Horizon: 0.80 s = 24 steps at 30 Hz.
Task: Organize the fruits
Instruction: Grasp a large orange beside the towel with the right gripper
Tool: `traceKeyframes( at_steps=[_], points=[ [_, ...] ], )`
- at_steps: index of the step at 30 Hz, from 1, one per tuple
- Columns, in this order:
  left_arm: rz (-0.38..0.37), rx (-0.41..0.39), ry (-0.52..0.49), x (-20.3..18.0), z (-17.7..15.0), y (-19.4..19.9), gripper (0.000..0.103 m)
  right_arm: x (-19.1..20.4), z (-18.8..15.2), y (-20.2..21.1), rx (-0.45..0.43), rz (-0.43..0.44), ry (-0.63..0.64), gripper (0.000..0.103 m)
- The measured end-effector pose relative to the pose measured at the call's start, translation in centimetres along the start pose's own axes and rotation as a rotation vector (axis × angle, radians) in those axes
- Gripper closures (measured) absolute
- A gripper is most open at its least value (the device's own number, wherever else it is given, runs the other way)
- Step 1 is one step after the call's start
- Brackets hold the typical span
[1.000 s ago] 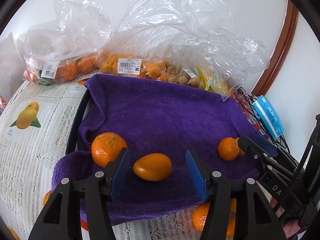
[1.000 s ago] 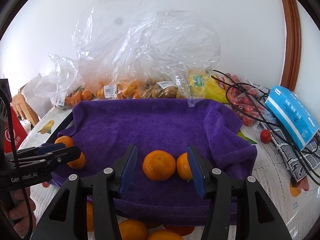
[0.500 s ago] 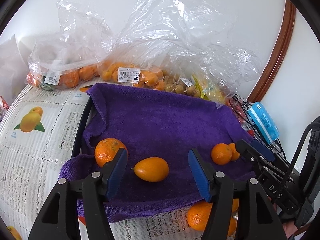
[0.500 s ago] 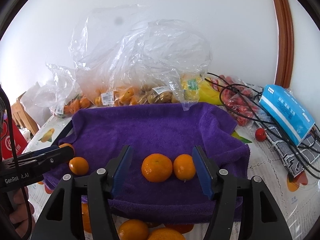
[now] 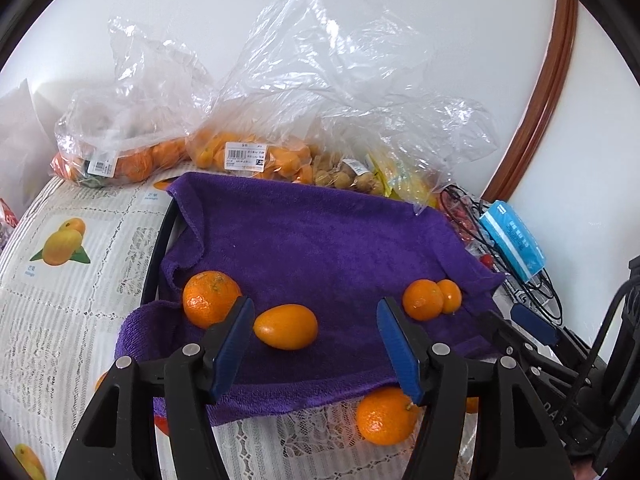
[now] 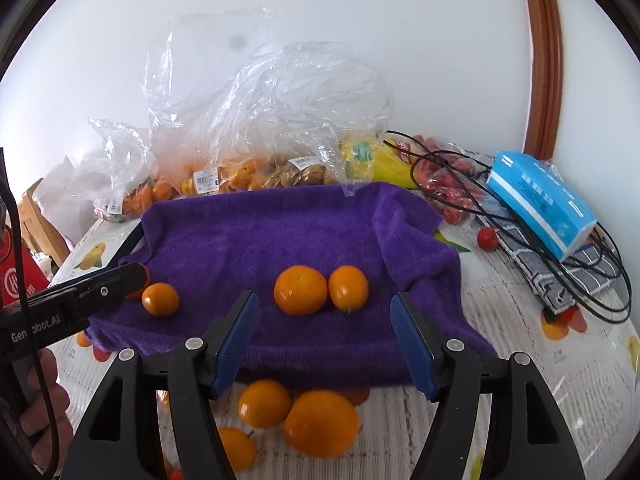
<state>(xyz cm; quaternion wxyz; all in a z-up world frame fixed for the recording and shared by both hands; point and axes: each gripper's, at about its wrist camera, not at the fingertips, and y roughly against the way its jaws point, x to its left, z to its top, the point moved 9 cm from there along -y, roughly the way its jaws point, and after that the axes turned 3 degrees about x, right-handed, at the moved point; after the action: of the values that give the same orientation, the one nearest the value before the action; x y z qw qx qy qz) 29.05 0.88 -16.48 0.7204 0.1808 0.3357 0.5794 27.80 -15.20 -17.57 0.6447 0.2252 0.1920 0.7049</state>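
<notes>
Your left gripper [image 5: 316,332] hovers low in its frame over the near edge of the purple towel [image 5: 320,248], jaws apart and gripping nothing. The oval orange fruit [image 5: 286,327] lies on the towel between the blue pads, nearer the left one and clear of both. A mandarin [image 5: 208,298] sits just left of that pad, partly behind it.

Your right gripper [image 6: 324,340] is at the bottom centre of its frame with its jaws opening and nothing clamped. Beyond the tips, at mid-frame, a round orange [image 6: 301,290] and a smaller orange [image 6: 348,288] rest on the towel, touching each other.

Below the towel's front edge, loose oranges [image 6: 296,412] lie on the fruit-print cloth covering the bench [image 6: 540,360]. Along the wall at the top of the towel stand clear plastic bags of fruit [image 6: 240,168], and a blue tissue pack [image 6: 540,200] sits on dark cables at the right.
</notes>
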Motion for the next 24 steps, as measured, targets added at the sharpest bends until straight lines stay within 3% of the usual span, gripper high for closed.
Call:
traceKeyframes(
  at_steps=[13, 19, 24],
  points=[
    [0.026, -0.024, -0.031, 0.8, -0.4, 2.0, 0.041, -0.9, -3.2, 4.2, 0.031, -0.026, -0.017, 0.035],
    [0.044, -0.023, -0.03, 1.8, -1.0, 2.4, 0.041, -0.3, -4.6, 3.8, 0.052, -0.035, 0.006, 0.035],
    [0.047, -0.015, -0.001, 2.8, -1.3, 2.5, 0.041, -0.2, -5.1, 2.6, 0.078, -0.04, 0.01, 0.043]
  ],
)
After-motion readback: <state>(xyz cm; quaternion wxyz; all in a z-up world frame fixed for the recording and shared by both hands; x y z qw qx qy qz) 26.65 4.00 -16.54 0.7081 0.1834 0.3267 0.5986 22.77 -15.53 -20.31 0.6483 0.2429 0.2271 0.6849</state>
